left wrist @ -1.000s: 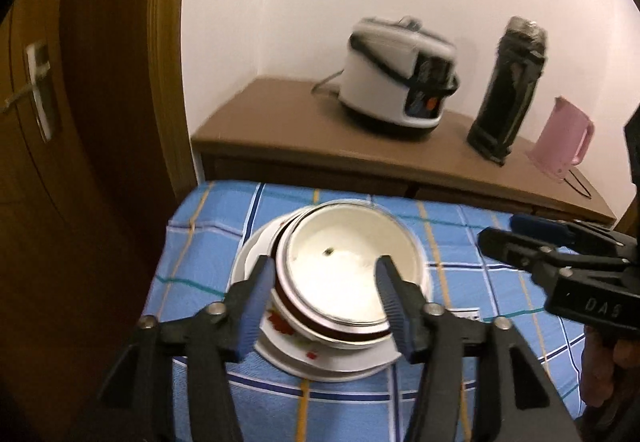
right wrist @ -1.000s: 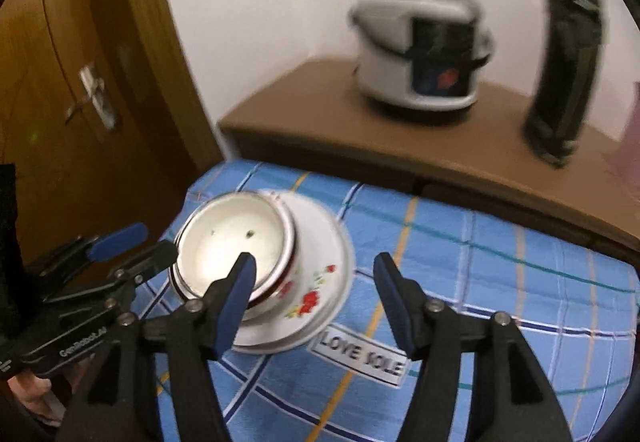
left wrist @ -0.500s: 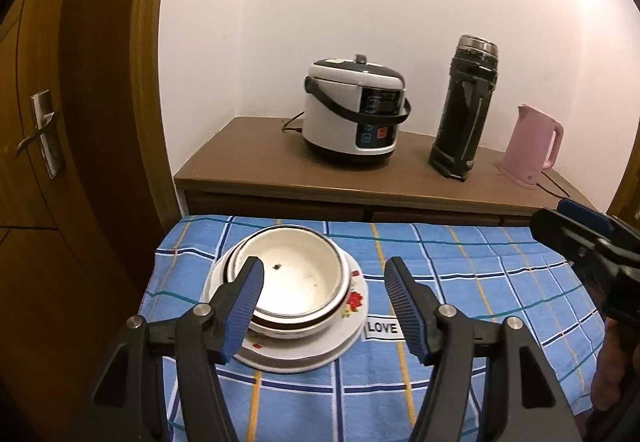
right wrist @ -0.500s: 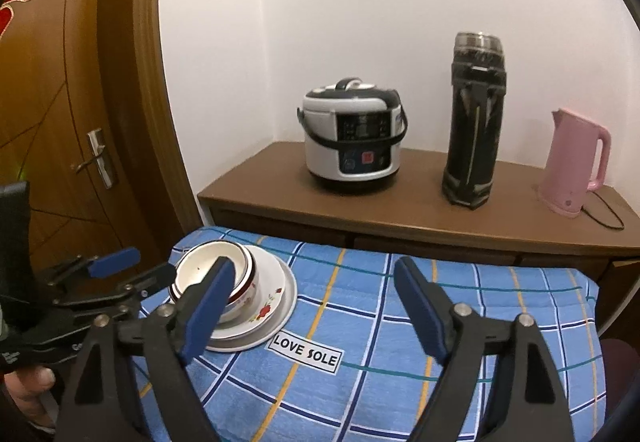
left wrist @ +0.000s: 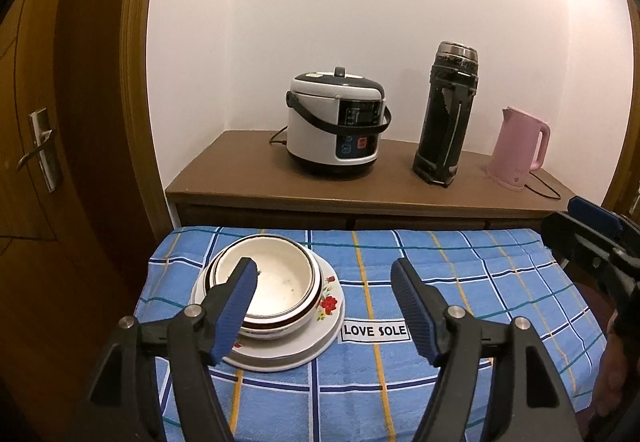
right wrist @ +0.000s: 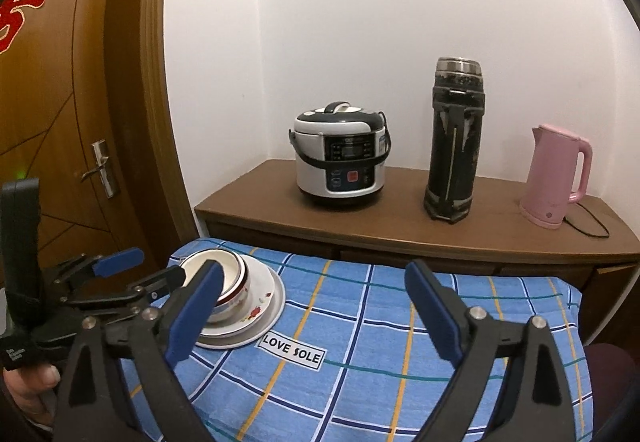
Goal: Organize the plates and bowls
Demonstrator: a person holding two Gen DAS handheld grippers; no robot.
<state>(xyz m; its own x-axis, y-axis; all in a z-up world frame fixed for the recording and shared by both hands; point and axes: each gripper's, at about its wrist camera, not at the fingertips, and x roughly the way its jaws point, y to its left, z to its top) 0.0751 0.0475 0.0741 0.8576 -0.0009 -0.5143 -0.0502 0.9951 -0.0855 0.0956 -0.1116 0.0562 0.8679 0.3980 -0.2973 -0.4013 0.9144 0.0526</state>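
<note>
While both tools, left tool (left wrist: 324,278) and right tool (right wrist: 314,284), are opening on nothing, the bowl (left wrist: 280,286) sits on its plate (left wrist: 320,342) at 9 o'clock on the tabletop (left wrist: 460,282), its near rim hidden behind a finger (left wrist: 236,302).

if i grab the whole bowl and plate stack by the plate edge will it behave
Probably rigid and breakable: the bowls and floral plate look like glazed ceramic. Likely slick on the pads. The nested bowls sit loose on the plate, so tilting could slide them.
</note>
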